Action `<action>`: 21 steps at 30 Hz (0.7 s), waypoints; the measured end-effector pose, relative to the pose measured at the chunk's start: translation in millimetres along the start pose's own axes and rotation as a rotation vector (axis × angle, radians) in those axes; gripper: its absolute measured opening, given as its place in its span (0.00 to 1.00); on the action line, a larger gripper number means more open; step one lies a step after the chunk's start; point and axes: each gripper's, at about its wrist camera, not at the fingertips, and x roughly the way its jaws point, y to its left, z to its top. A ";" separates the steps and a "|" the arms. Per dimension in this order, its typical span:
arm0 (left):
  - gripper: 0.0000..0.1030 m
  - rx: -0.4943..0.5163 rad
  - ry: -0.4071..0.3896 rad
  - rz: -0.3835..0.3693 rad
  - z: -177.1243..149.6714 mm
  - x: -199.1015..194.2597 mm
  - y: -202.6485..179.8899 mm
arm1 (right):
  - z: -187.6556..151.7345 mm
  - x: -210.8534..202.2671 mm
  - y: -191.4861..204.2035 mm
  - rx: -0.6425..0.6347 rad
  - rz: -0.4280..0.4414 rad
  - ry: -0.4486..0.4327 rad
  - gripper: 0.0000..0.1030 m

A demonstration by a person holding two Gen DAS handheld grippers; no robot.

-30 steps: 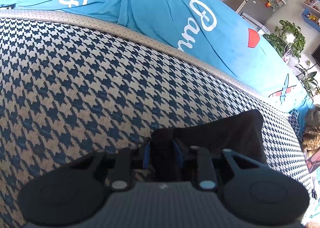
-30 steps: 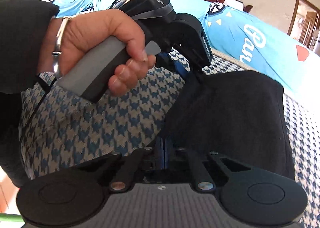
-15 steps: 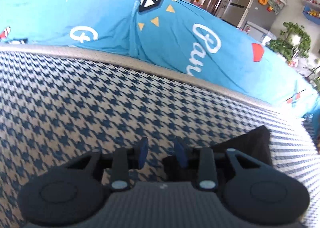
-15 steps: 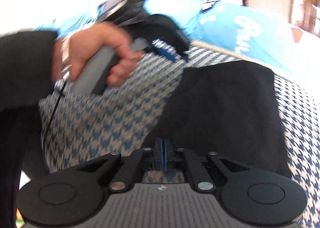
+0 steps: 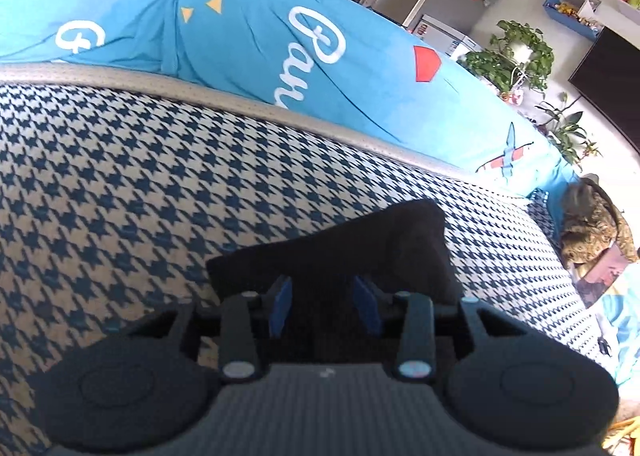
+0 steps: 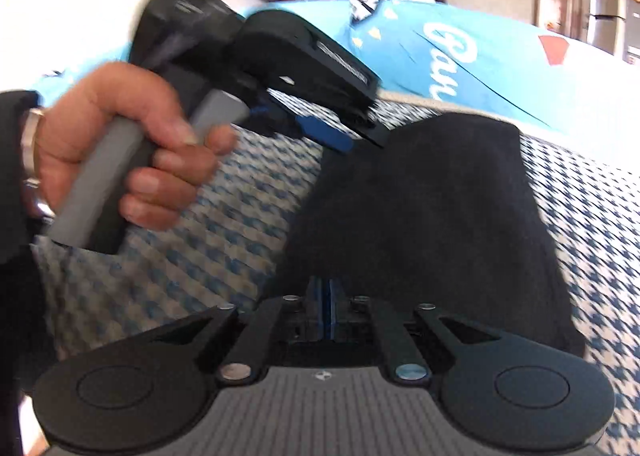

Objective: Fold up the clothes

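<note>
Cloth is the worry here: a black garment (image 6: 432,224) is lying as a compact dark rectangle on the houndstooth cushion (image 5: 120,176), with a blue printed cover (image 5: 248,32) draped along the back edge behind it. The left tool (image 5: 324,310) is hovering over the garment's near corner with its blue pads standing apart and nothing between them; in the right wrist view a hand (image 6: 120,148) is gripping its grey handle, and the tool's tips are sitting right at the garment's far left corner. The right tool (image 6: 326,312) is showing its pads pressed together at the garment's near edge, but whether cloth is pinched between them I cannot tell, since the dark fabric is running straight under the fingers.

Judging from the flat, squared shape, the garment is looking at least partly folded; whether another fold is owed is not settled by these views.

Several things could be going wrong from here. If the right tool is in fact holding only a top layer, any lift is likely to peel that layer off and undo the stacked shape. The left tool's open pads, dragging at the corner, could be snagging the soft cloth and skewing the rectangle. The cushion's rounded, yielding surface is also giving poor support, so pressing down to crease could be rumpling the edges instead.
</note>
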 end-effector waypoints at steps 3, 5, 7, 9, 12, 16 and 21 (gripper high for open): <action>0.38 -0.024 0.017 0.012 -0.7 4.7 6.9 | -0.7 -1.8 -13.2 0.084 -0.019 0.005 0.05; 0.38 -0.060 0.027 0.025 -0.6 8.4 15.3 | 0.2 -4.8 -16.3 0.097 -0.019 -0.010 0.04; 0.38 -0.090 0.029 0.029 0.2 10.0 21.6 | 1.2 -8.1 -18.6 0.104 -0.018 -0.028 0.04; 0.38 -0.108 0.026 0.029 1.7 9.1 24.1 | 2.3 -11.3 -20.8 0.111 -0.017 -0.046 0.05; 0.38 -0.129 0.019 0.028 4.5 6.5 25.9 | 3.9 -16.2 -24.2 0.121 -0.016 -0.073 0.10; 0.41 -0.156 0.006 0.011 8.8 0.3 26.3 | 7.4 -20.1 -30.0 0.132 -0.023 -0.104 0.11; 0.45 -0.155 0.013 -0.031 9.0 -5.3 21.1 | 20.0 -11.6 -42.5 0.125 -0.073 -0.124 0.12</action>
